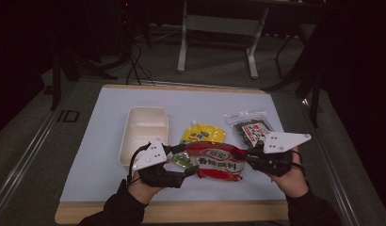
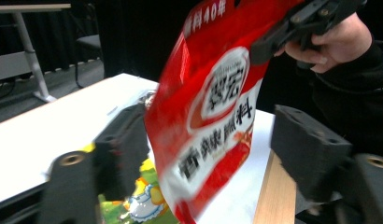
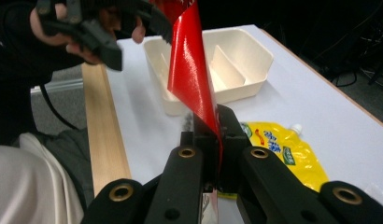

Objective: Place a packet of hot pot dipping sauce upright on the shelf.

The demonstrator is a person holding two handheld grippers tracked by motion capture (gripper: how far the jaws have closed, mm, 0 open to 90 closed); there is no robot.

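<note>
A red snack packet [image 1: 214, 160] with white print hangs just above the table between my two grippers. My right gripper [image 1: 247, 157] is shut on its right edge; in the right gripper view the jaws pinch the red film [image 3: 189, 70] tight. My left gripper [image 1: 188, 169] is at the packet's left end. In the left gripper view its jaws stand apart with the red packet [image 2: 213, 107] between them, and the pads do not press on it. The right gripper [image 2: 262, 46] shows there gripping the packet's upper corner.
A cream two-compartment tray [image 1: 126, 136] lies left of centre on the white mat. A yellow spouted pouch [image 1: 204, 133] and a green packet [image 1: 181, 160] lie under the red one. A clear bag of dark flakes [image 1: 250, 127] lies to the right. A wooden edge [image 1: 181, 212] borders the front.
</note>
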